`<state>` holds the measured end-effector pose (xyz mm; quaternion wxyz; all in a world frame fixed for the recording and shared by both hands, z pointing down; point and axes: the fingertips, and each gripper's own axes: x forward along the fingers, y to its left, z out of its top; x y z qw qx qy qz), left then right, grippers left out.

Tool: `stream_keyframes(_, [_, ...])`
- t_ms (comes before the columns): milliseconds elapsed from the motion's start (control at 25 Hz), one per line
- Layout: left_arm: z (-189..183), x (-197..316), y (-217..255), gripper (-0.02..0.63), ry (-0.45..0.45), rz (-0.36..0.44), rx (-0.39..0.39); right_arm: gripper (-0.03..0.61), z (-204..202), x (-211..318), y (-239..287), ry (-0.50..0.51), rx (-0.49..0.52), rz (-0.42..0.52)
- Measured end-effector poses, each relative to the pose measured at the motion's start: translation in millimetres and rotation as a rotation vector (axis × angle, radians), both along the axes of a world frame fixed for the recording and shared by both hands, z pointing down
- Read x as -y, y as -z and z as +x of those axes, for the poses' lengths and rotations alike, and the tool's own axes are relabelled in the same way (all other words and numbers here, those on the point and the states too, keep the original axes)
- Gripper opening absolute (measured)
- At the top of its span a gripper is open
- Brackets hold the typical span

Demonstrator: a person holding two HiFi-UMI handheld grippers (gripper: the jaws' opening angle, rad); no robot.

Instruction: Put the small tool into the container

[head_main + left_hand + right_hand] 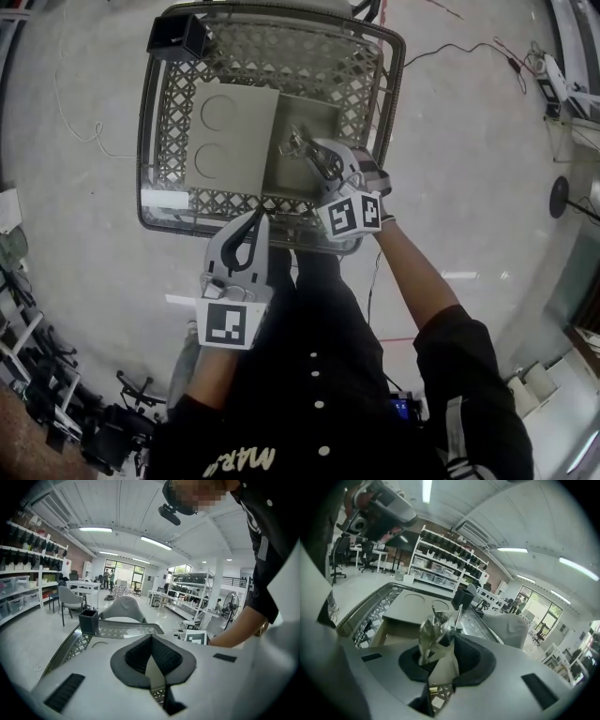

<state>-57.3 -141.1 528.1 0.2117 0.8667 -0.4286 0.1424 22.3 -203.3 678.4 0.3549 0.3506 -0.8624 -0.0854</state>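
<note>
The right tool is pinching a small silvery metal implement between its dark pads. Most of the piece sticks out past the tips. From the head view it hangs over the open compartment of a tan cardboard box, whose flap, marked with two circles, lies folded out to the left. I cannot tell whether it already touches the box floor. The box rests on a glass tabletop with a lattice metal rim, and a black square cup stands at the far left corner.

The left tool sits at the near edge of the tabletop, its jaws pressed together on nothing.

The implement looks stiff, smooth and probably dense for its size, with thin arms that may be hinged. That would make it slippery and liable to pivot or swing. A hold across its thicker body, near the middle, seems safer than one on the slim ends.
</note>
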Motion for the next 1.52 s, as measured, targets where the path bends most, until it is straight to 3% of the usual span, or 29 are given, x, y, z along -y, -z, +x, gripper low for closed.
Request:
stream_keyframes(840, [-2.6, -7.3, -25.3, 0.025, 0.039, -0.056, 0.005, 0.094, -10.8, 0.7, -57.2, 0.31, -0.495, 0.216])
stream_keyframes(960, [-2.5, -7.0, -25.2, 0.025, 0.046, -0.059, 0.002, 0.094, -14.8, -7.1, -67.5, 0.378, -0.516, 0.203])
stream_keyframes(1240, [-4.4, -7.1, -28.1, 0.025, 0.056, -0.07, 0.002, 0.097, -17.4, -9.3, -68.0, 0.423, -0.52, 0.196])
stream_keyframes(1520, [-2.7, -8.2, -28.1, 0.025, 0.054, -0.066, 0.001, 0.15, -14.2, -18.9, -75.2, 0.481, -0.545, 0.131])
